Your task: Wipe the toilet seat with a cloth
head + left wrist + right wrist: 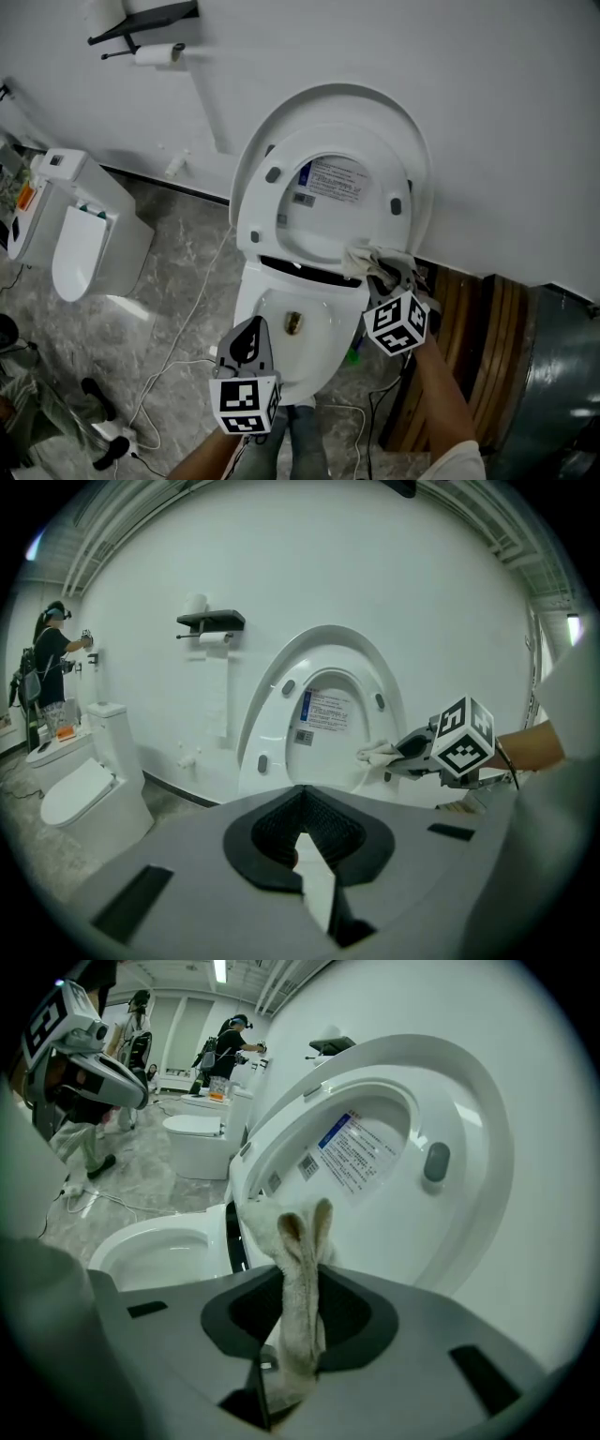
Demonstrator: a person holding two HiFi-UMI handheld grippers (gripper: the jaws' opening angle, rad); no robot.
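The white toilet stands with lid and seat point(328, 187) tipped up against the wall, and the bowl point(291, 323) is open below. My right gripper point(389, 272) is shut on a pale cloth point(366, 261), which rests against the lower right part of the raised seat. In the right gripper view the cloth point(300, 1260) stands folded between the jaws, in front of the seat's underside point(394, 1176). My left gripper point(248, 342) hangs over the bowl's front, shut and holding nothing. From the left gripper view the right gripper point(422, 752) and the cloth point(375, 754) show at the seat's right.
A second toilet point(80, 239) stands at the left. A black shelf point(141, 21) and a paper roll point(155, 54) hang on the wall. White cables point(187, 328) run over the floor. Wooden boards point(478, 347) lean at the right. A person point(52, 667) stands far off.
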